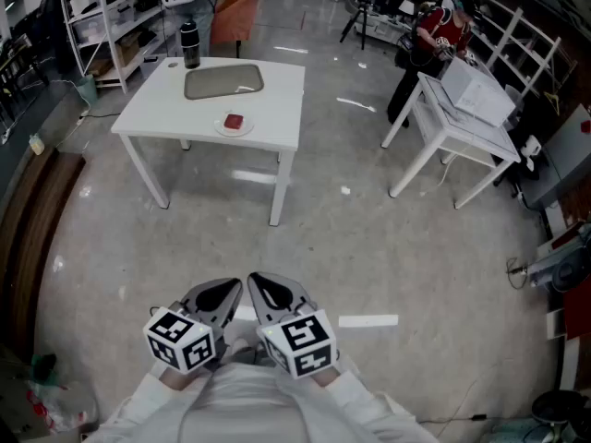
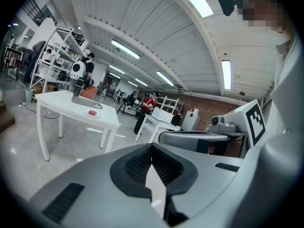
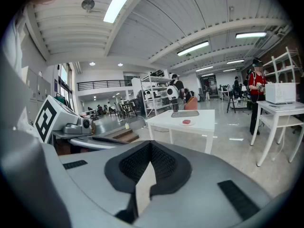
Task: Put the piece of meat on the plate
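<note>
I stand on the open floor [image 1: 388, 247], well apart from the white bench [image 1: 277, 109] that carries everything I need, so the step in hand, as I judge it, is the approach. On that bench a grey tray [image 1: 223, 82] lies toward the far side, a dark bottle [image 1: 190, 44] stands upright at its far left corner, and a small white plate [image 1: 220, 126] sits near the front edge. The piece of meat [image 1: 235, 120], a small red block, looks to be resting on that plate already, though from here it is too small to be sure.

My left tool [image 2: 152, 148] is clenched on nothing, its pads meeting, and my right tool [image 3: 151, 147] is clenched and empty too. I hold both close against my body, side by side.

To do this well I would walk up square to the front edge and look again before reaching. If the meat truly lies on the plate, nothing is left to carry. If it needs lifting, I would spread one tool's jaws before going in, come down from above and take the block by its sides with a light squeeze, since meat is soft and likely slick. I would keep clear of the plate's rim so as not to push it toward the bench edge.
</note>
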Action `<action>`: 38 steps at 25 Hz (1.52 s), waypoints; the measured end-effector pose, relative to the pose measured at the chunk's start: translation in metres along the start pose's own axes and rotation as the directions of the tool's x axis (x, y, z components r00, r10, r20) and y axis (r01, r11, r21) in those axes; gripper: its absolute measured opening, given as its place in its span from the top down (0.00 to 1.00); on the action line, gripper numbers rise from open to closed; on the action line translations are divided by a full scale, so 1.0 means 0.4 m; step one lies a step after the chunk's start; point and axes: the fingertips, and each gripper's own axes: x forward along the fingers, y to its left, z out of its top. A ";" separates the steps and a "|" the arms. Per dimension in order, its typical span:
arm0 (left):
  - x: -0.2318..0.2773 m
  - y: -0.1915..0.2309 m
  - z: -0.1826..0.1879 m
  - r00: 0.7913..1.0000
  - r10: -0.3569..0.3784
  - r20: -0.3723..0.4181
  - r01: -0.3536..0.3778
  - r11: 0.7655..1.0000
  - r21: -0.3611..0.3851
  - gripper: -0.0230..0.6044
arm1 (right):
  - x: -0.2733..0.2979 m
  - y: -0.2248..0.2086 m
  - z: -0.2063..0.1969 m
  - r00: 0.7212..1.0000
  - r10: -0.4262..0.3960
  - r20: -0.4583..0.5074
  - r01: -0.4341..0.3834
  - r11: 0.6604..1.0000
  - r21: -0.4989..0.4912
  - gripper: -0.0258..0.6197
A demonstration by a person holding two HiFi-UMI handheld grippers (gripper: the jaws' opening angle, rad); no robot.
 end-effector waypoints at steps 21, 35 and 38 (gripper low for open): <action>0.039 -0.011 -0.044 0.999 0.026 -0.028 -0.028 0.998 -0.048 0.95 | -0.027 -0.027 -0.021 0.998 0.045 0.052 -0.049 0.997 0.063 0.94; 0.087 0.017 -0.080 0.994 0.105 -0.007 -0.105 0.986 -0.126 0.95 | -0.037 -0.108 -0.072 0.999 0.051 0.006 -0.052 0.995 0.081 0.94; 0.116 0.036 -0.073 0.995 0.094 -0.019 -0.096 0.988 -0.122 0.95 | -0.006 -0.146 -0.061 0.999 0.036 0.010 -0.037 0.994 0.105 0.94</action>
